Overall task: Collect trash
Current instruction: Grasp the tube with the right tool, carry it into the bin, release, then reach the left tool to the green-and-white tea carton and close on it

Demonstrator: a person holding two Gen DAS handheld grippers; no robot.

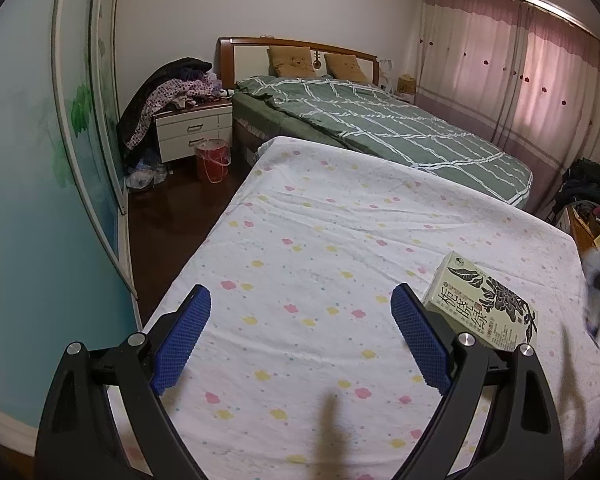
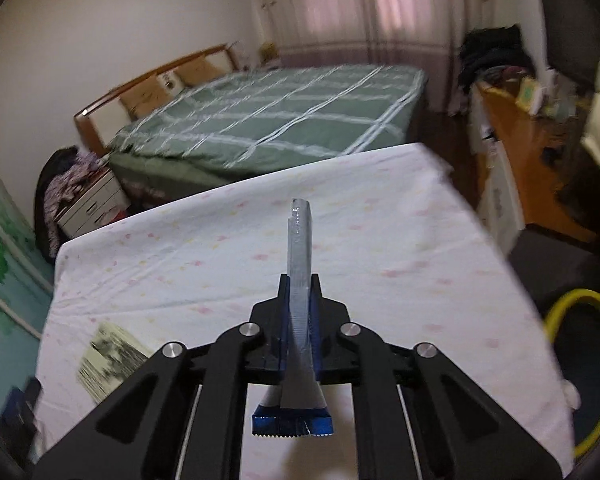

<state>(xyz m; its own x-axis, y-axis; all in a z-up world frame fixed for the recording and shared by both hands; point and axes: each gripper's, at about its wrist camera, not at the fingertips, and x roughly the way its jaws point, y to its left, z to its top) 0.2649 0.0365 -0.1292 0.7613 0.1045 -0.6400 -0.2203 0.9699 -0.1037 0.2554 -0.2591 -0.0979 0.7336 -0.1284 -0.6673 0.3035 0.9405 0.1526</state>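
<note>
Wrapper (image 2: 300,264): flat, silvery foil strip with blue serrated end, pinched in right tool (image 2: 300,280).
Left tool (image 1: 300,300): spread wide; blue textured pads (image 1: 184,336).
Box (image 1: 484,304): rectangular carton, lay on flowered sheet (image 1: 320,220).

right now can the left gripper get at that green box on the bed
Probably yes. The left gripper is open and empty, and the green box lies flat on the floral sheet just beside its right finger, with nothing between them. It would need to shift right.
</note>
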